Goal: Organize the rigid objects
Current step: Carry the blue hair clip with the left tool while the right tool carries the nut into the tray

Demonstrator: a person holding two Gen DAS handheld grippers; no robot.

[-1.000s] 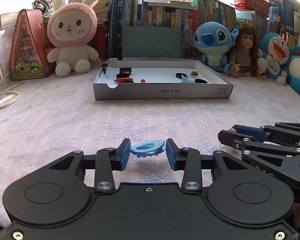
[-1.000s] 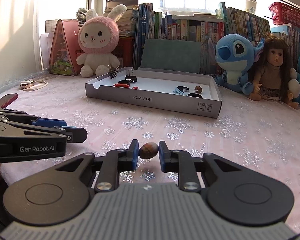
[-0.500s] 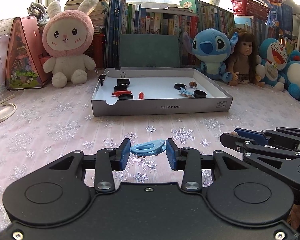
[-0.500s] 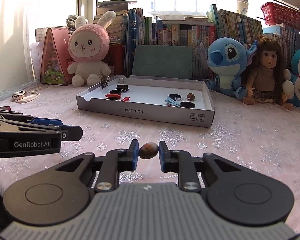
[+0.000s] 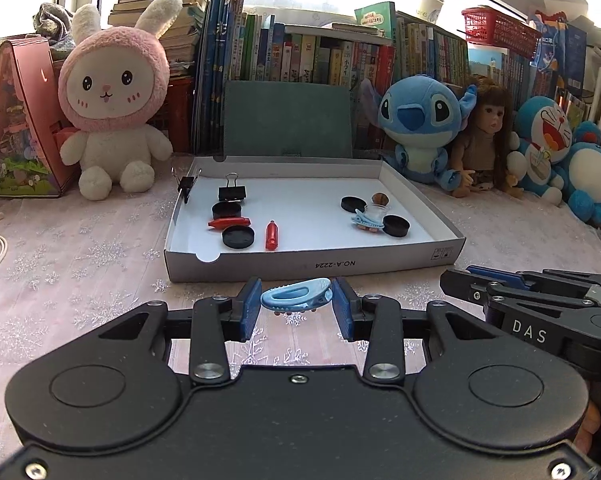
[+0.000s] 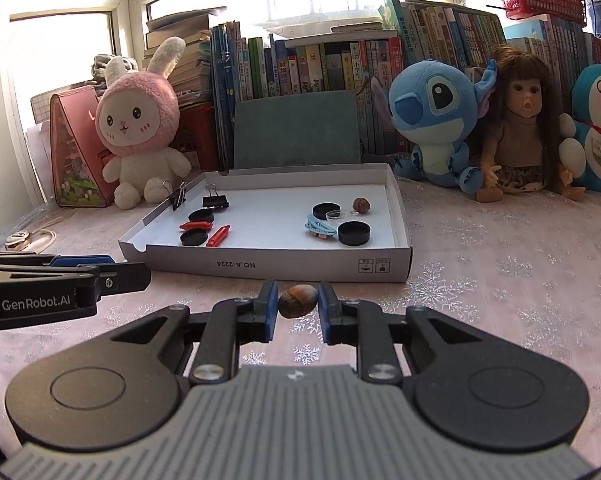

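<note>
A home room, likely a child's: plush toys (image 5: pixel 114 108), a doll (image 6: pixel 518 128) and packed books (image 5: pixel 300 56) line the desk (image 5: pixel 80 264).

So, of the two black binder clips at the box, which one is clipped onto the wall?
The binder clip on the box's left wall; the other clip stands on the white floor inside.

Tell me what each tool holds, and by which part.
Left tool: blue hair clip, pinched by its two ends. Right tool: brown nut, pinched across its sides.
</note>
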